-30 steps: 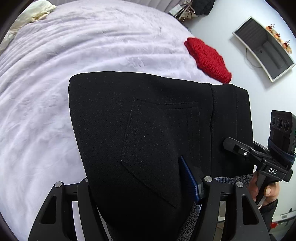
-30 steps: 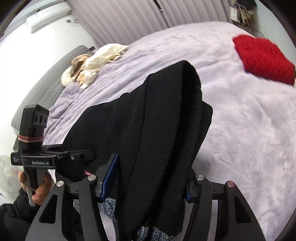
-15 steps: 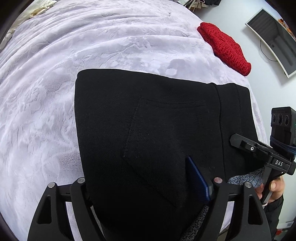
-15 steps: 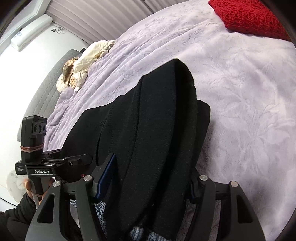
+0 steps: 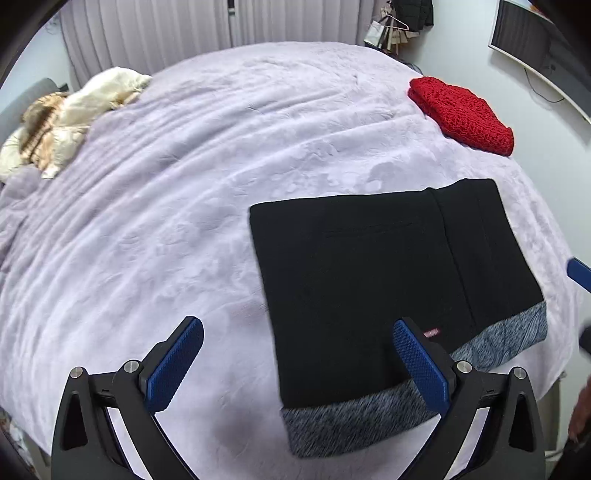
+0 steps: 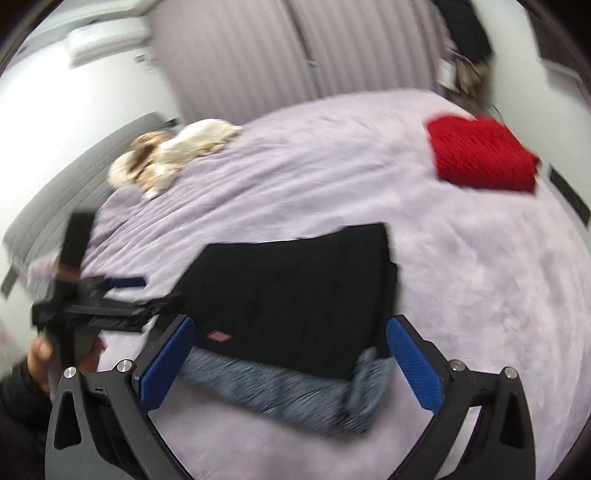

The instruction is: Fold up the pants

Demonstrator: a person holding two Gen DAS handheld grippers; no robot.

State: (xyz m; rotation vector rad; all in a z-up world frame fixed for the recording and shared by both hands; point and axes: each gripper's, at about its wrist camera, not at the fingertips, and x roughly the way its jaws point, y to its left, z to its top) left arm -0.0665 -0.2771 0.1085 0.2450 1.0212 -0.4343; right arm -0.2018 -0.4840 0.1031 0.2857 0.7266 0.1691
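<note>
Left hand-held gripper is wide open in my left wrist view, and its two blue ribbed pads hold nothing. Between and beyond the fingers I see the folded black pants with a grey marled lining, lying flat on the lilac plush bed cover. The pants sit on the near right part of the bed, close to its edge. The grey lining shows along the near edge of the fold, and a small red label is just beside the right pad. Further away, a folded red knitted garment lies near the right edge of the bed, well apart from the pants. A crumpled cream and brown cloth lies at the far left. A pale pleated curtain hangs behind the bed. One blue pad of the other tool shows at the right border.

In my right wrist view, which is blurred, the right hand-held gripper is also wide open with nothing between its pads. The pants lie on the bed cover in front of it, with the grey lining on the near side. At the left I see the left hand-held gripper in the person's hand, beside the pants and not touching them. The red garment is at the far right.
</note>
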